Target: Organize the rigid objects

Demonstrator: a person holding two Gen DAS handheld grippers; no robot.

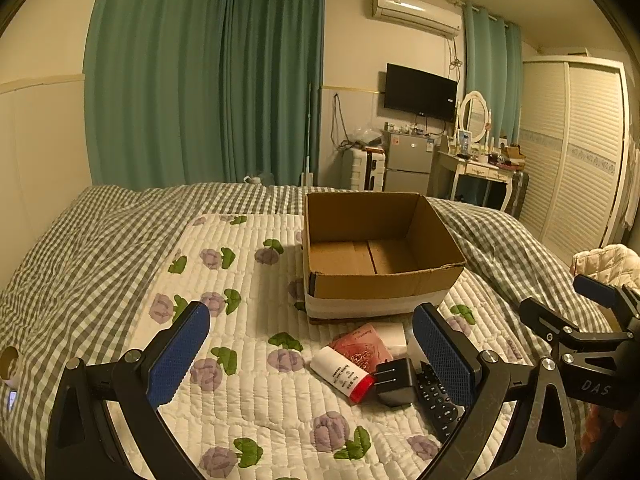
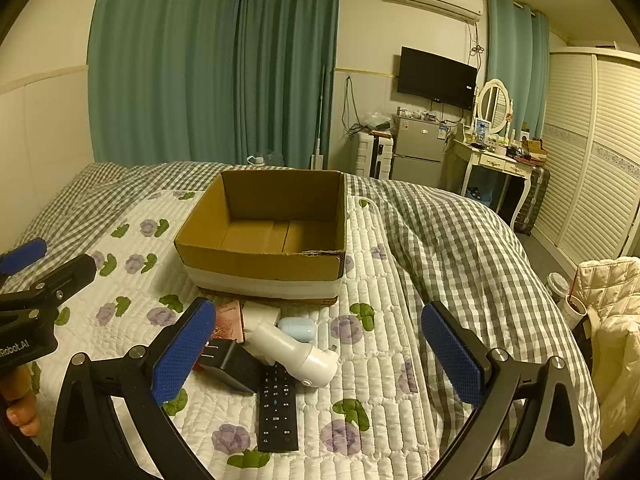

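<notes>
The right gripper (image 2: 318, 354) sits nearest the lens, its two blue-padded fingers (image 2: 184, 350) spread wide with nothing between them; it hangs over the cluster of small items without touching any. The left gripper (image 1: 310, 354) is likewise wide apart and empty, above the same cluster from the other side. White lettering on the left gripper's body reads "Robot.AI", its start cut off; the right gripper's body shows "DAS".

Under both lies the bed (image 2: 460, 248), covered by a grey checked duvet with a white quilted mat (image 2: 372, 360) printed with purple flowers laid over it. On the mat stands an open cardboard box (image 2: 260, 262), nothing inside it, a white band around its base.

The things to sort lie just in front of the box, close together: a black remote control (image 2: 278, 412) with small white button labels too fine to read, a white cylindrical device (image 2: 290, 350) lying across its top end, a black plug adapter (image 2: 230, 362) touching the remote's left side, a white bottle with a red cap (image 1: 342, 372) bearing unreadable print, a reddish packet (image 1: 362, 346), a white block (image 2: 261, 312), and a pale blue earbud case (image 2: 296, 329).
</notes>
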